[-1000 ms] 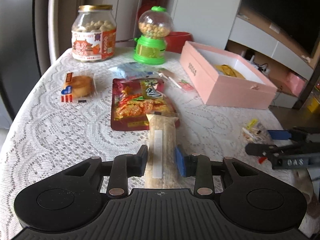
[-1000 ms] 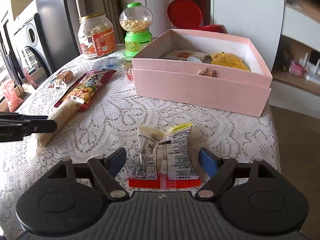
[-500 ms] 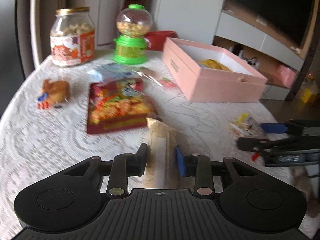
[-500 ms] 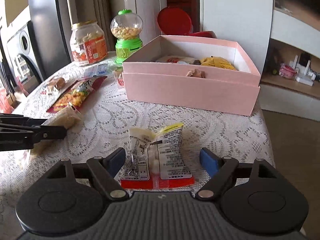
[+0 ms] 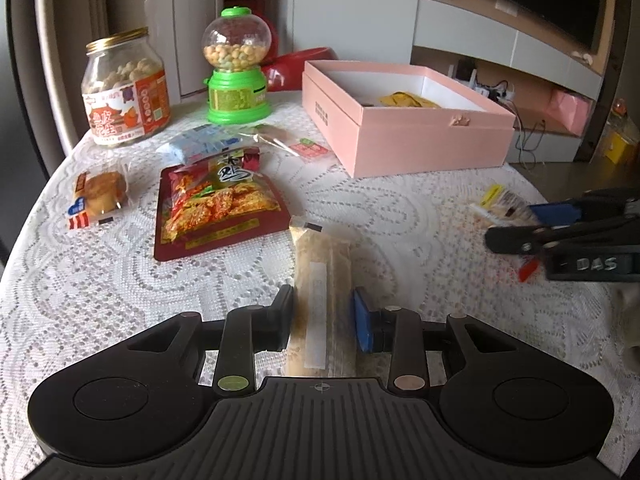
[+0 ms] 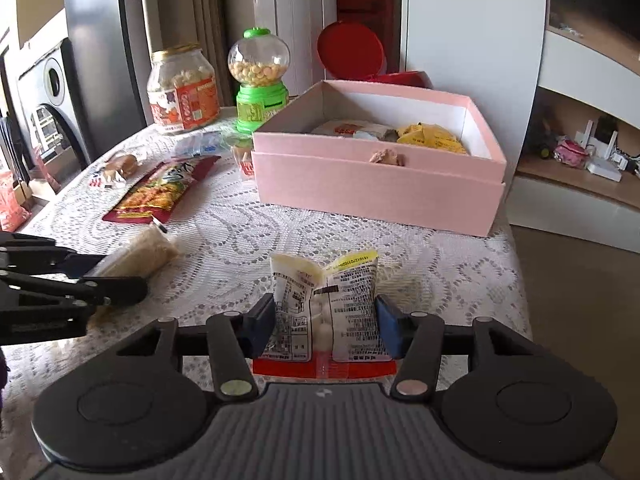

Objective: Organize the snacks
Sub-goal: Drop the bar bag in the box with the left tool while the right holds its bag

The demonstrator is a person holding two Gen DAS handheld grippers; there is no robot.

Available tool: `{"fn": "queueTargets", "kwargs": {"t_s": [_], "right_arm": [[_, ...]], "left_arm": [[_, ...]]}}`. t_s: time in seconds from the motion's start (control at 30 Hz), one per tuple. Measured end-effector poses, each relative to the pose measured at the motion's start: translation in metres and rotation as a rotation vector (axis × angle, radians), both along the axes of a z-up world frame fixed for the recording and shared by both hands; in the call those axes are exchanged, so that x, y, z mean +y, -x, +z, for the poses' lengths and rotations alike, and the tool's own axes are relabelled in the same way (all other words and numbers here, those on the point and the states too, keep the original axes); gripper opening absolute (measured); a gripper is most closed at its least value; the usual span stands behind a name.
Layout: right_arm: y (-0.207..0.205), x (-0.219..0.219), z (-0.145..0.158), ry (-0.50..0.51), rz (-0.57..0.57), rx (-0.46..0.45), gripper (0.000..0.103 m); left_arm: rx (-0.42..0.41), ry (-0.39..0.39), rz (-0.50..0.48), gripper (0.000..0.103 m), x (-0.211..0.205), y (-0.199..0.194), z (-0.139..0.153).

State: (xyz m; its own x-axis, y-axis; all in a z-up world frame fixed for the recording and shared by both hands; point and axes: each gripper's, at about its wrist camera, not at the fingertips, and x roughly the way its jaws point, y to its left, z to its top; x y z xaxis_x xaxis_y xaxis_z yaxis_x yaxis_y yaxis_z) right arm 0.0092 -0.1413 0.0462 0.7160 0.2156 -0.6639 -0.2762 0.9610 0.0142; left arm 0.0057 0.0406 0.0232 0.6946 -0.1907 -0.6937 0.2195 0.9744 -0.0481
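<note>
Far left on the white lace tabletop [image 5: 100, 280] stands a clear glass jar with a gold lid and orange label [image 5: 124, 88], and just right of it a green-based gumball dispenser [image 5: 237, 68]. Nearer me lie a small wrapped bun [image 5: 100, 194] and a flat red pouch of spicy strips [image 5: 218, 208]. My left gripper [image 5: 324, 314] is clamped on a long clear packet of pale crumbly snack [image 5: 320, 284], whose far end points toward the pouch. Right of that sits an open pink cardboard box [image 6: 376, 184] holding a yellow packet [image 6: 432, 138] and other wrapped items. My right gripper [image 6: 325, 326] pinches a white printed sachet with a red bottom edge [image 6: 326, 312], both pads pressed against its sides, just in front of the box.
</note>
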Motion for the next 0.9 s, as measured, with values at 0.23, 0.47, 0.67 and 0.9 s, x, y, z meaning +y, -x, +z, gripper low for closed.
{"fn": "queueTargets", "kwargs": {"t_s": [0.23, 0.47, 0.67, 0.9], "right_arm": [[0.013, -0.014, 0.014, 0.001, -0.013, -0.027, 0.053], [0.011, -0.04, 0.01, -0.046, -0.067, 0.015, 0.053], [0.011, -0.049, 0.009, -0.069, -0.07, 0.045, 0.053], [0.007, -0.05, 0.01, -0.022, -0.052, 0.055, 0.053]], "left_arm": [[0.018, -0.027, 0.023, 0.034, -0.007, 0.006, 0.003], [0.037, 0.067, 0.003, 0.033, -0.008, 0.007, 0.013], [-0.043, 0.121, -0.016, 0.034, -0.018, -0.017, 0.041], [-0.187, 0.2, -0.016, 0.034, -0.032, -0.072, 0.088]]}}
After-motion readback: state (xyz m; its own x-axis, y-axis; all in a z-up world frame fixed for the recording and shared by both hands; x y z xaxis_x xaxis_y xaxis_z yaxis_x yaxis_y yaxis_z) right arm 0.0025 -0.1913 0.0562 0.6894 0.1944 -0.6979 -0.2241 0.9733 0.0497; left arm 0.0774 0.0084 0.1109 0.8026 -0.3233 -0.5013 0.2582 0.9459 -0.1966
